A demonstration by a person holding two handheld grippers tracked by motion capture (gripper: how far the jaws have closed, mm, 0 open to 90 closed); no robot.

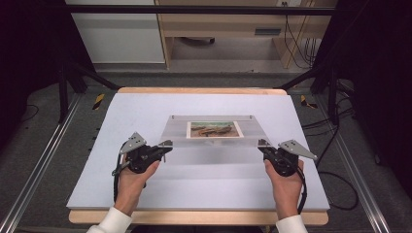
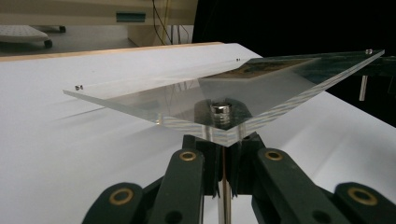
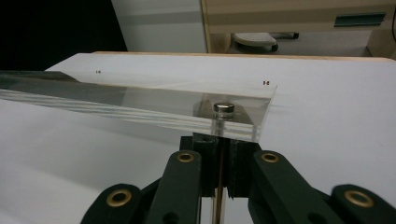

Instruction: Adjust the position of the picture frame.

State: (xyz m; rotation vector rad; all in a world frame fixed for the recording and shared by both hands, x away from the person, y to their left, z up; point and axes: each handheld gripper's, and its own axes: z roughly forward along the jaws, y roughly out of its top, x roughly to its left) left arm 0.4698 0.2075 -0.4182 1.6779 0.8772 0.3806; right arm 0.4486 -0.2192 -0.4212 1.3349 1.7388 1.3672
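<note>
Left gripper (image 1: 166, 144): jaws together, clamped on a thin metal post below the near left corner of the clear panel (image 1: 214, 145). In the left gripper view the post (image 2: 222, 186) runs up between the jaws to a round metal cap (image 2: 221, 109) set in that corner.

Right gripper (image 1: 262, 143): jaws together, clamped the same way on the post (image 3: 218, 182) under the near right corner, with its cap (image 3: 223, 108) on top.

Panel: clear acrylic, rectangular, held off the table by its two near corners, far edge lower than the near one. Small metal studs at the far corners. A landscape picture (image 1: 214, 129) with a white border shows through it.

Table (image 1: 121, 184): white sheet over a wooden top, the wood showing at the near and far edges.

Hands: one behind each gripper, white cuffs at the bottom of the high view.
</note>
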